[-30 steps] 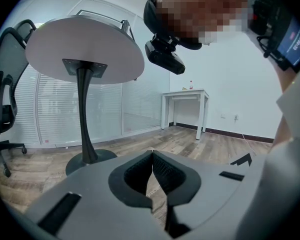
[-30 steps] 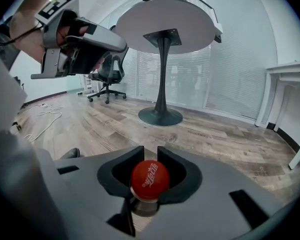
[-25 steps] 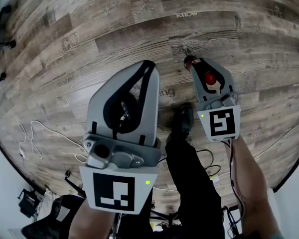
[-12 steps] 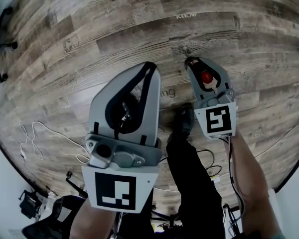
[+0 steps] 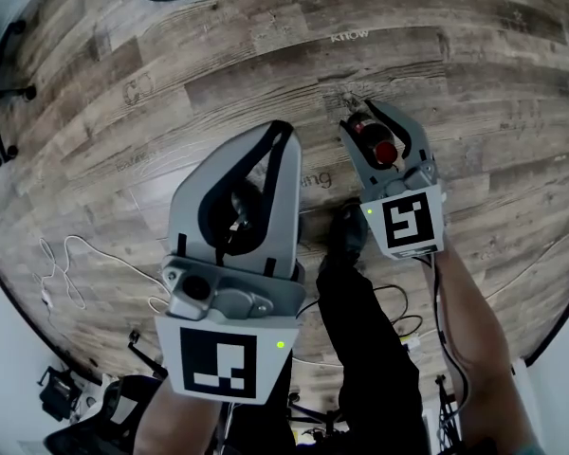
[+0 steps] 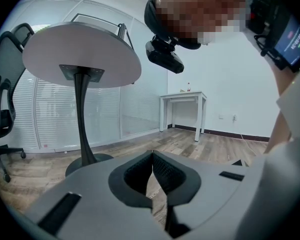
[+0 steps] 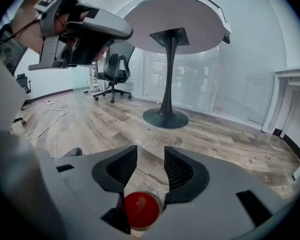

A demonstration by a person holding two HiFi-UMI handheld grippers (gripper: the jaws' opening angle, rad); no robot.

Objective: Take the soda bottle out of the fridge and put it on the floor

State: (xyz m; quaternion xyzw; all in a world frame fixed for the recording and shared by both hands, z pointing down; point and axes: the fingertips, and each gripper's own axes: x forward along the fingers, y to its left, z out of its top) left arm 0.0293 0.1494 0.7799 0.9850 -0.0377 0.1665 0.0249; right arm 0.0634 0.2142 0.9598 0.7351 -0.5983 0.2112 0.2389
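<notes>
The soda bottle (image 5: 381,152), dark with a red cap (image 7: 140,210), stands upright on the wooden floor. My right gripper (image 5: 365,114) reaches down around it. Its jaws have just been opening and now stand apart, with the cap low between them near their base and a gap on each side in the right gripper view (image 7: 150,155). My left gripper (image 5: 283,126) is held higher, nearer the camera, to the left of the bottle. Its fingertips meet with nothing between them (image 6: 152,155). No fridge is in view.
A round table on a black pedestal base (image 7: 165,118) stands beyond the bottle. An office chair (image 7: 112,66) is farther left. White cables (image 5: 62,263) lie on the floor at the left. The person's shoe (image 5: 349,227) is just behind the bottle. A white desk (image 6: 185,98) stands by the far wall.
The right gripper's jaws have spread apart around the bottle's cap, which they held before. The left gripper has stayed where it was.
</notes>
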